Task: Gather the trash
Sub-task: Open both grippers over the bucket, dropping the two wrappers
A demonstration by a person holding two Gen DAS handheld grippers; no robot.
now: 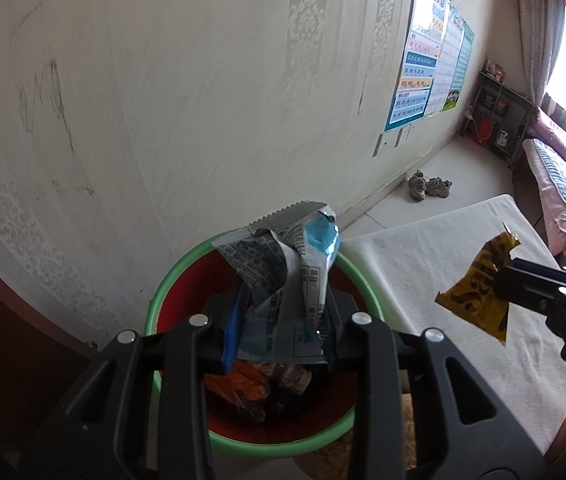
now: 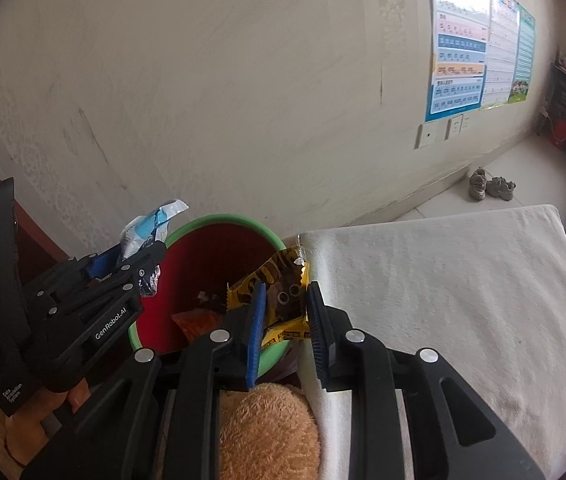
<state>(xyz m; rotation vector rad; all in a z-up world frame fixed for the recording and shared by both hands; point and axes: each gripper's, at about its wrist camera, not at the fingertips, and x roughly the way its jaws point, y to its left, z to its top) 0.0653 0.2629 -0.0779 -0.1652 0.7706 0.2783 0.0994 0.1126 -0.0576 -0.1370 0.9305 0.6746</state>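
A red bin with a green rim (image 1: 163, 292) stands against the wall; it also shows in the right wrist view (image 2: 219, 220). My left gripper (image 1: 279, 320) is shut on a crumpled grey-and-blue wrapper (image 1: 287, 264) and holds it above the bin's mouth. It shows from the side in the right wrist view (image 2: 139, 256) with the wrapper (image 2: 151, 228). My right gripper (image 2: 283, 300) is shut on a yellow-and-brown snack wrapper (image 2: 283, 300) beside the bin's right rim. That wrapper also shows in the left wrist view (image 1: 479, 288). Orange and dark trash (image 1: 243, 388) lies inside the bin.
A white padded surface (image 2: 443, 280) lies right of the bin. A tan plush toy (image 2: 267, 428) sits below my right gripper. Shoes (image 2: 491, 186) lie on the floor by the wall. A shelf (image 1: 499, 120) and a bed (image 1: 563, 192) are at the far right.
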